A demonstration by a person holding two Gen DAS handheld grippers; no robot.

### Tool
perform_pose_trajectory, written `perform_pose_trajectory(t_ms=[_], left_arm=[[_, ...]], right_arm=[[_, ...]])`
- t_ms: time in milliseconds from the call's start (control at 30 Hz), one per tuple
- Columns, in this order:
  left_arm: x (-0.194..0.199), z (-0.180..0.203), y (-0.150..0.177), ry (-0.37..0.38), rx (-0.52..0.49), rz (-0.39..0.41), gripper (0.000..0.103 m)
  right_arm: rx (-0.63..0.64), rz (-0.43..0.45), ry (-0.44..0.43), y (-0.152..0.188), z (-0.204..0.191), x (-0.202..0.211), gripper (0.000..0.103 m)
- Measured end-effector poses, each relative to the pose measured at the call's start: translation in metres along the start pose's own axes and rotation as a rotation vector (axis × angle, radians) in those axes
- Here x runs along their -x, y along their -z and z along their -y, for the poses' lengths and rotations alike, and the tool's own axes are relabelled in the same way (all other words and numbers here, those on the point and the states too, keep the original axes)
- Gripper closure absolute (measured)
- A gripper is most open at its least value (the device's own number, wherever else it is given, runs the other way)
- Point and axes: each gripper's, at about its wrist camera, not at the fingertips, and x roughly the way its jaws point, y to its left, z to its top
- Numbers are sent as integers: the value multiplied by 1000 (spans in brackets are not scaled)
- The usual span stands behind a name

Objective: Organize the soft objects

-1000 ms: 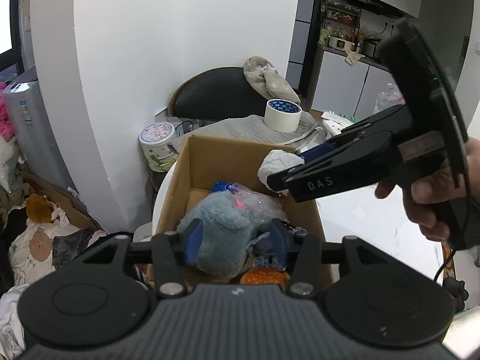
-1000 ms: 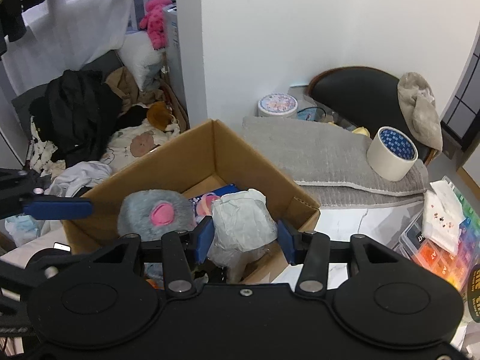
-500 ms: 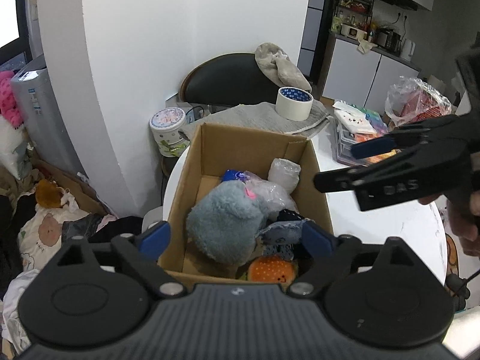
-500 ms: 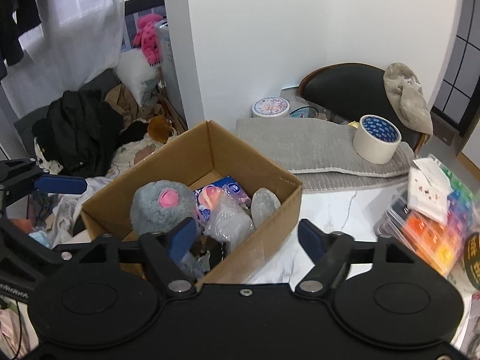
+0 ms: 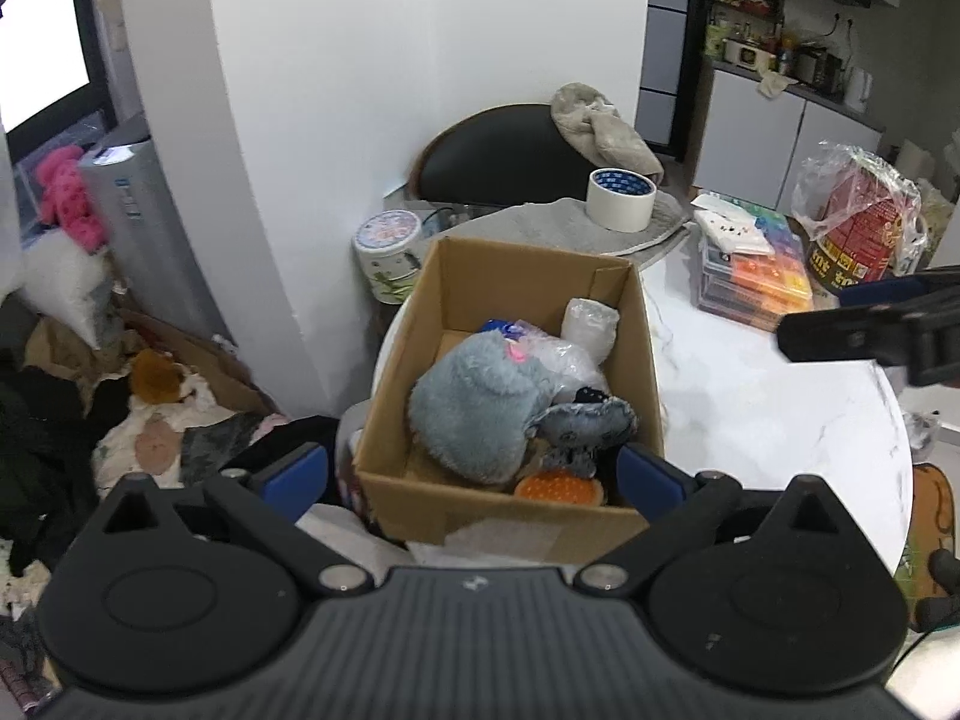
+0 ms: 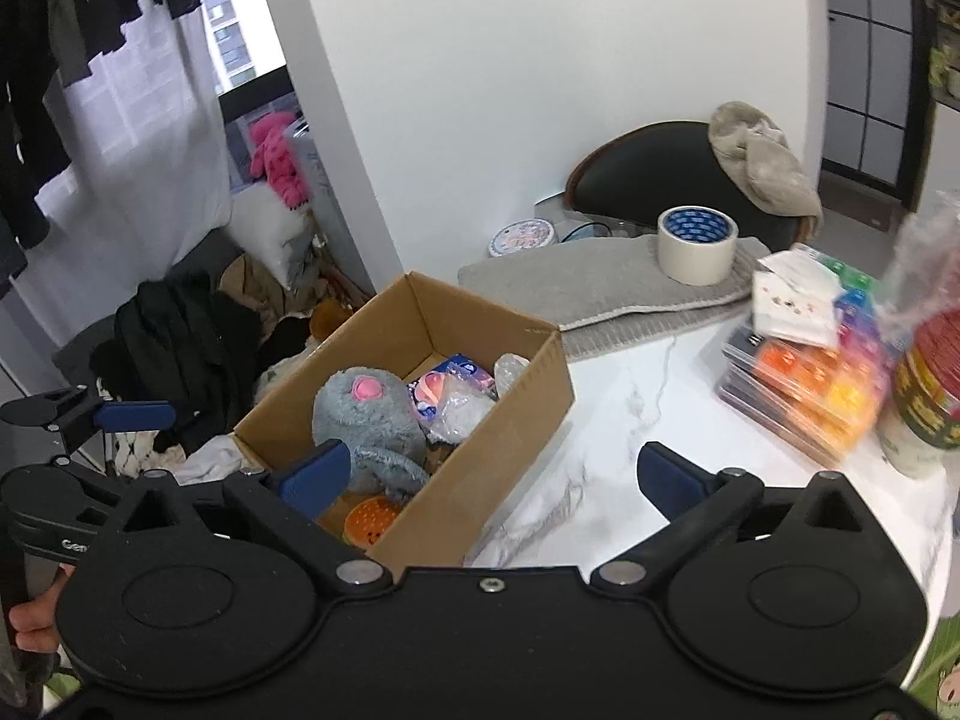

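Observation:
A brown cardboard box (image 5: 522, 516) (image 6: 510, 420) stands on the white marble table (image 5: 768, 408). In it lie a grey plush (image 5: 474, 414) (image 6: 366, 414), a white wrapped bundle (image 5: 591, 324) (image 6: 510, 367), a small grey patterned plush (image 5: 585, 426), an orange toy (image 5: 558, 487) (image 6: 369, 519) and a blue-pink packet (image 6: 441, 387). My left gripper (image 5: 474, 474) hangs above the box's near edge, jaws opening wide, nothing between them. My right gripper (image 6: 492, 471) hovers by the box's right corner, jaws also opening and empty. Its fingers (image 5: 840, 339) show at the right edge of the left wrist view.
Behind the box a tape roll (image 5: 620, 198) sits on a grey mat (image 5: 558, 228). Stacked colourful cases (image 5: 756, 264) and a bagged red tin (image 5: 858, 234) stand on the table's right. A black chair (image 5: 510, 156) is behind. Clothes (image 5: 120, 408) litter the floor at left.
Both grippers opened: the left let go of the grey plush, the right of the white bundle, and both things now lie in the box. Both grippers drew back and up.

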Motion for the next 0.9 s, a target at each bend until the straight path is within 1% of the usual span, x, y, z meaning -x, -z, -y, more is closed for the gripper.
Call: perform_pose_trajectory(t_ms=[167,300,400,567,900], left_arm=[[21,1,4,10,39,7,1],[40,3,10,-7,64,31,1],[53,5,15,-1,87,46,1],[69,16,22,-14,69,67,1],[93,24,40,39,83,121,1]], right_arm=[[-22,12,80,9,0,23,0],[-32,32,103,19,-3,44,0],[-55,46,122,26,-4,58,0],[-79,84,156,39,-7,80,0],[-86,137,223,66,-21,116,0]])
